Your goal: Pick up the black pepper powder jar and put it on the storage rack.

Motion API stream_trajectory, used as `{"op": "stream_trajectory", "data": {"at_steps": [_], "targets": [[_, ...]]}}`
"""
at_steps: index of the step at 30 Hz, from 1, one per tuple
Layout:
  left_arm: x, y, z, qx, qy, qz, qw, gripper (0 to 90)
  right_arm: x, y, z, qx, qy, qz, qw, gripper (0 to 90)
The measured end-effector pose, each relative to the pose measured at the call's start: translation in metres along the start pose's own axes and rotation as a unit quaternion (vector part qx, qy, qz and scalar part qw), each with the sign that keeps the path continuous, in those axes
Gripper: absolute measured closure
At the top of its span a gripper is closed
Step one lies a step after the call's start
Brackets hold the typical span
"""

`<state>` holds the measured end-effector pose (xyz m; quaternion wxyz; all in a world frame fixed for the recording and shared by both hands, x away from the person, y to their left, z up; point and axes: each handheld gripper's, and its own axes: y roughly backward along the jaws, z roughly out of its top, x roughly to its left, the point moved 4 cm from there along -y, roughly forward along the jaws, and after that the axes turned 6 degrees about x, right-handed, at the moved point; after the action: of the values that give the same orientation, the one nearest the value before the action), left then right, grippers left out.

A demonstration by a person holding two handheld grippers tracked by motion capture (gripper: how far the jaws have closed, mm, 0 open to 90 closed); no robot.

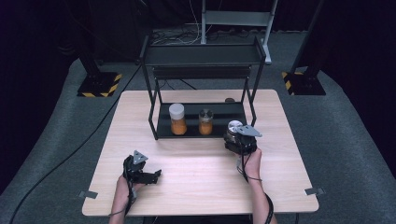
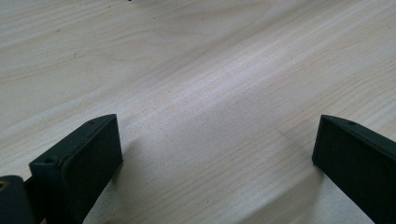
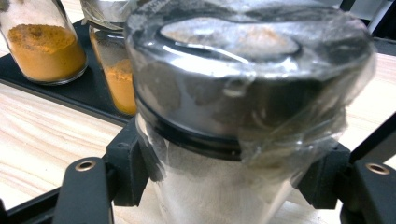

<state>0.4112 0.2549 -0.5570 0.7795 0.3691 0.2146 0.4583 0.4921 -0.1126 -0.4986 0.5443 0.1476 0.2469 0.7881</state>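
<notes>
Right gripper view: my right hand-held gripper [image 3: 219,186] clamps a jar [image 3: 243,116] below its film-wrapped metal lid, near the rack [image 1: 163,126]. Glass, rigid, slippery, breakable; grip the body. Left hand-held gripper [image 2: 215,154] gapes empty over the bench [image 2: 210,70].

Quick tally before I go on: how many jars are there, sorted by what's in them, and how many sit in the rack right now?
Orange-powder jars: 2, the white-lidded jar and the metal-lidded jar, both on the rack bottom shelf.
Pale-powder jars: 1, the wrapped jar, clamped in the right gripper by the rack's edge.
Total: 3 jars.
</notes>
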Motion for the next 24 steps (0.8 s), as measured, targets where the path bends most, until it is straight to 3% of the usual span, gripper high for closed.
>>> {"op": "stream_trajectory", "data": {"at_steps": [24], "targets": [[0.0, 0.0, 0.0, 0.0, 0.0, 0.0, 1.0, 1.1, 0.0, -0.011, 0.008, 0.007, 0.002, 0.0, 1.0, 30.1]]}}
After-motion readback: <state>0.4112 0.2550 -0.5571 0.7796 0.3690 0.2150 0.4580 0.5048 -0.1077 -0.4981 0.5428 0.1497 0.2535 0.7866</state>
